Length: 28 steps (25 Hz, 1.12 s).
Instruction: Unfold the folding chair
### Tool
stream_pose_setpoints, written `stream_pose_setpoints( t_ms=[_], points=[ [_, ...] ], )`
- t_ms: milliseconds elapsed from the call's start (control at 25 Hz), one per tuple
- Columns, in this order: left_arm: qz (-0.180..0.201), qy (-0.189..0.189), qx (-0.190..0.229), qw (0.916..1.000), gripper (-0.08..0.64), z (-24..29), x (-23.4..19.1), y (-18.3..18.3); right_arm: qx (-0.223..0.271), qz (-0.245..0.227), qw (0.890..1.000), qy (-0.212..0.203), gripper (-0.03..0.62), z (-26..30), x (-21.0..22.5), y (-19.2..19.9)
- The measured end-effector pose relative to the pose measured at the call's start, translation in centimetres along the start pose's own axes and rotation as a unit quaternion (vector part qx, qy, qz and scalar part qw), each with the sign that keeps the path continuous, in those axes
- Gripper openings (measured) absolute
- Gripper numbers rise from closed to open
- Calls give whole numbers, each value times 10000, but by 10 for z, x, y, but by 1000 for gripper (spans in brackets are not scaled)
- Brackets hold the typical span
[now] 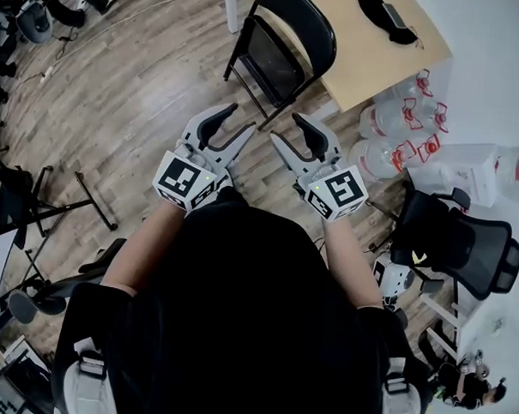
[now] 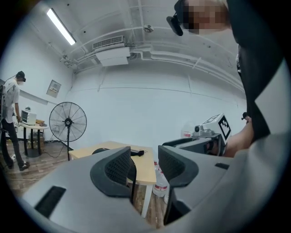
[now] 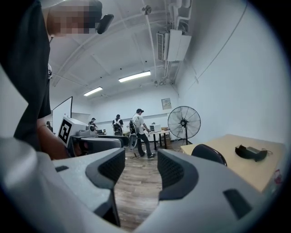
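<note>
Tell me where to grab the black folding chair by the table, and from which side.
On the folding chair, probably the rounded top rim of the backrest, approached from the open floor side, because the table stands close on its far side. The rim is thin, exposed and uppermost, so a gripper should fit over it.

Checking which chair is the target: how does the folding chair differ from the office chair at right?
The folding chair has a thin tube frame, no armrests; the office chair is bulkier, with armrests. The folding chair stands ahead beside the table; the office chair sits off right. Both are black.
</note>
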<state>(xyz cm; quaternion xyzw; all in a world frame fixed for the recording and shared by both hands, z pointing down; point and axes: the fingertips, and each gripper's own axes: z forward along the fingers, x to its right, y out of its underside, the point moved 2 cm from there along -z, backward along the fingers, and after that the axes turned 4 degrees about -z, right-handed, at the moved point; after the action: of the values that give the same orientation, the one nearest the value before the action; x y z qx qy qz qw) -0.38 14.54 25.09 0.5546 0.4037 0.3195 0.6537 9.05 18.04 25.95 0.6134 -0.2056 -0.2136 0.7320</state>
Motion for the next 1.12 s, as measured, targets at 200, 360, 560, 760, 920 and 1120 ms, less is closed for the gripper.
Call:
stream_pose_setpoints(
  t_ms=[200, 360, 560, 760, 920, 1120],
  points=[
    [-4, 184, -219, 9996, 184, 10, -63, -2, -143, 39, 9997, 218, 224, 58, 17, -6],
    [-91, 212, -187, 9996, 184, 23, -99, -2, -289, 123, 9989, 351, 224, 84, 34, 0],
    [-147, 183, -241, 9994, 183, 55, -124, 1, -390, 203, 9982, 403, 224, 101, 74, 7],
    [-110, 17, -254, 9996, 183, 103, -145, -1, -382, 198, 9985, 325, 223, 119, 134, 8],
    [-60, -245, -246, 9994, 183, 147, -160, -11, -382, 34, 9991, 177, 224, 133, 186, -1],
    [1, -557, -222, 9982, 182, 208, -166, -19, -474, -82, 9988, -80, 224, 145, 257, -6]
  ],
)
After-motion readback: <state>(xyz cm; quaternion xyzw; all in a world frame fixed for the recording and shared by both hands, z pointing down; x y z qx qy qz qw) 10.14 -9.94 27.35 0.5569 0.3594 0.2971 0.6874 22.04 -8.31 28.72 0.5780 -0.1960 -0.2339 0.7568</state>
